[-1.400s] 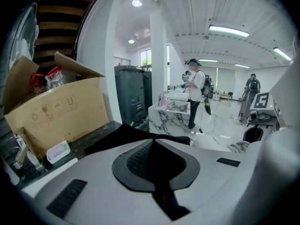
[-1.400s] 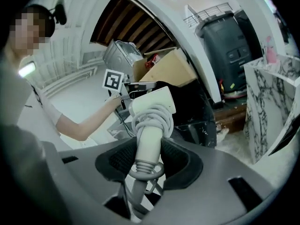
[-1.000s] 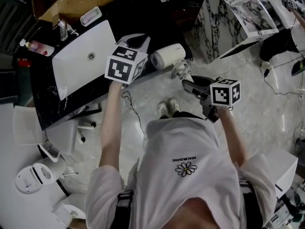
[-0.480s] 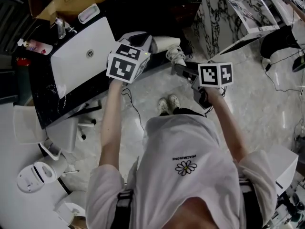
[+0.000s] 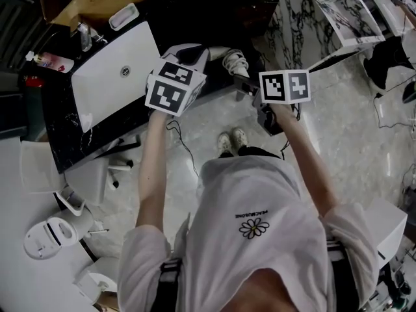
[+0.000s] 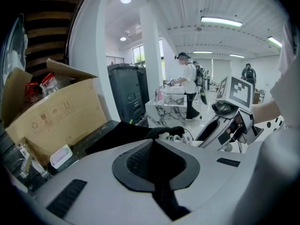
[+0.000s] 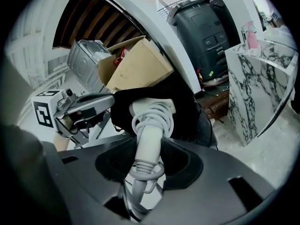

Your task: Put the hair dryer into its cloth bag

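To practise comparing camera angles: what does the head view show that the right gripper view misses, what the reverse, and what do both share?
Only the head view: the person's shoes on the floor and the white sink. Only the right gripper view: how the right gripper is shut on the hair dryer, whose head meets the black cloth bag. Both: the dryer's coiled cord and the left gripper.

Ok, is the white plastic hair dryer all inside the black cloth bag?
No, the handle of the white plastic hair dryer sticks out of the black cloth bag.
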`<state>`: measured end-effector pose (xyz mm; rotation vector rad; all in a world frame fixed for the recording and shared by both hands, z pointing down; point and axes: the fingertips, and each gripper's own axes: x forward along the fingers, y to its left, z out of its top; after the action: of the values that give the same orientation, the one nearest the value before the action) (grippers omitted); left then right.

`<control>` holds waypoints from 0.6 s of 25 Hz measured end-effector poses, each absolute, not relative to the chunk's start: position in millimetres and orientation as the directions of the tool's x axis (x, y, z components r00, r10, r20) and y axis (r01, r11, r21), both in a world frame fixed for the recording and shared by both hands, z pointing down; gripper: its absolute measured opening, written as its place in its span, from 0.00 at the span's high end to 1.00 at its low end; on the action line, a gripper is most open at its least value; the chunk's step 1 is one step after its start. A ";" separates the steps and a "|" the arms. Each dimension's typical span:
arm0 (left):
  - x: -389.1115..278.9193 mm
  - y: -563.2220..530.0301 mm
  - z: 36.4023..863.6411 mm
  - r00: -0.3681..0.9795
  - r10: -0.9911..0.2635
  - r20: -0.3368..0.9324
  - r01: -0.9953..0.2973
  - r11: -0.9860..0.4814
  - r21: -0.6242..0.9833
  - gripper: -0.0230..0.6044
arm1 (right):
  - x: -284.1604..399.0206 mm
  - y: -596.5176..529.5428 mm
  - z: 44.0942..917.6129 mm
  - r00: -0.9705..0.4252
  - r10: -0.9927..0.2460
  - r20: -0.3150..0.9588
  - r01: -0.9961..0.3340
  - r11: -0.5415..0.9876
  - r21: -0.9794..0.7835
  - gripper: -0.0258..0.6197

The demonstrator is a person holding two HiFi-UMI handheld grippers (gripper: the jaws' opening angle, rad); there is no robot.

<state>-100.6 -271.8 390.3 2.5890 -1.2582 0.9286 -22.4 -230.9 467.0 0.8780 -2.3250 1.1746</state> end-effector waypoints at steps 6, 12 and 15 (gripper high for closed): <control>-93.6 -267.5 392.4 0.467 -0.661 0.588 -0.729 -0.664 -0.167 0.92 | -40.8 -250.6 470.6 -0.683 -0.366 0.633 -0.719 0.493 -0.490 0.72; -85.7 -263.8 390.4 0.468 -0.658 0.590 -0.707 -0.679 -0.197 0.92 | -57.0 -273.1 472.0 -0.654 -0.385 0.651 -0.743 0.488 -0.458 0.72; -84.5 -263.4 389.9 0.468 -0.659 0.589 -0.707 -0.679 -0.198 0.92 | -66.2 -284.4 472.9 -0.637 -0.397 0.660 -0.756 0.488 -0.436 0.72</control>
<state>-84.5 -263.4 389.9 2.6281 -1.2241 1.0033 -66.2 -284.4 472.9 0.9517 -2.2585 1.0017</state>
